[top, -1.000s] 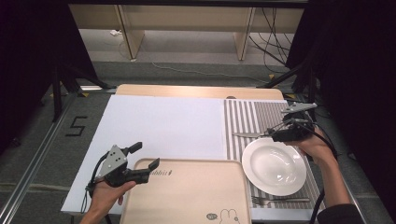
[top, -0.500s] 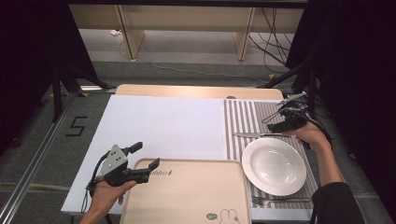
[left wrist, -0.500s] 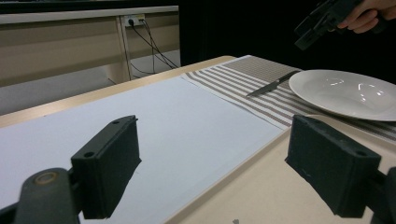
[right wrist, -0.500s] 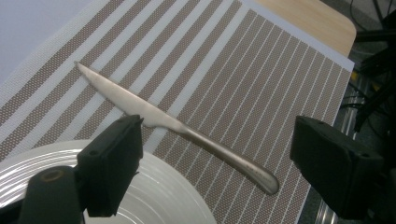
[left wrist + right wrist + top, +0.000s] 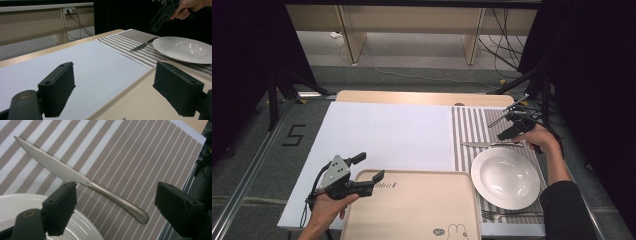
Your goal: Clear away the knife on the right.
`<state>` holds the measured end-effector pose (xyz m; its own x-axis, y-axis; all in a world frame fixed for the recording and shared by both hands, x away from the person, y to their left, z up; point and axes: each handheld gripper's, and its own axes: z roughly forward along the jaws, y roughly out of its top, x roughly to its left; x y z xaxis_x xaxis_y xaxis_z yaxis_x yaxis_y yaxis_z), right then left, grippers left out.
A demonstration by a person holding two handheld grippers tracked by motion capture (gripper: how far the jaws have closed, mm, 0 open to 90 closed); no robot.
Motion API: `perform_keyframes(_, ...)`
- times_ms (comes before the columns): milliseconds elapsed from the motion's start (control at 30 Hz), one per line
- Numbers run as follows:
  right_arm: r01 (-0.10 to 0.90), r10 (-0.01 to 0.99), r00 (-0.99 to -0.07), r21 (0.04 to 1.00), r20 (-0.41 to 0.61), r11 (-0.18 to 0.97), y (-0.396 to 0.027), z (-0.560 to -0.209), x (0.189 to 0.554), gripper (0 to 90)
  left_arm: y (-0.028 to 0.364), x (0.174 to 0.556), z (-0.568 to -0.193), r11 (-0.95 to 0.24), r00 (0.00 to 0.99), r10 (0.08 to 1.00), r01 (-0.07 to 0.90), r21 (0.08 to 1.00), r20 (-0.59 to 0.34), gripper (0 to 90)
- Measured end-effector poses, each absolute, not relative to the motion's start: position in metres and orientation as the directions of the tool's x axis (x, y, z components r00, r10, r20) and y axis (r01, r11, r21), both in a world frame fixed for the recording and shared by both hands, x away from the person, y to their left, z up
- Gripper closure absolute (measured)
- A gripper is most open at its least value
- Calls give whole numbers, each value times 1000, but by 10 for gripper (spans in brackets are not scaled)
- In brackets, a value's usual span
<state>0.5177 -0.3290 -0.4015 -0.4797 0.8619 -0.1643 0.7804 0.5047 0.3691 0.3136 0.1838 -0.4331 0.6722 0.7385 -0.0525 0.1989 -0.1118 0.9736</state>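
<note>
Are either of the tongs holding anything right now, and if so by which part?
Nothing is held. The right tongs are open above the silver metal table knife; the left tongs are open over the beige tray.

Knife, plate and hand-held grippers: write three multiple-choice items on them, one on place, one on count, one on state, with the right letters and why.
1. Where does the knife lie?
A. on the striped mat, beyond the plate
B. on the tray
C. on the plate

2. How many plates are on the table?
A. one
B. two
C. three

3. How does the right hand-held gripper stand?
A. shut on the knife
B. open above the knife
C. shut on the plate's rim

Answers:
1 A: the high view shows the knife flat on the striped mat, just past the white plate.
2 A: one white plate lies right of the tray.
3 B: in the right gripper view both jaws stand wide apart, with the knife's handle between them on the mat below.
</note>
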Motion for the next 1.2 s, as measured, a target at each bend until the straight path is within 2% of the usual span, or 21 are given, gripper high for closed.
perform_keyframes(167, 819, 878, -448, 316, -171, 480, -330, -406, 522, 175, 184, 314, -433, -109, 676, 735, 198, 974, -55, 162)
perform_keyframes(400, 800, 851, -485, 291, -202, 525, -327, -414, 526, 173, 183, 313, -433, -113, 683, 729, 193, 975, -51, 162)
perform_keyframes(1200, 824, 846, -493, 204, -202, 529, -328, -433, 533, 239, 182, 312, -433, -121, 689, 724, 190, 974, -44, 162)
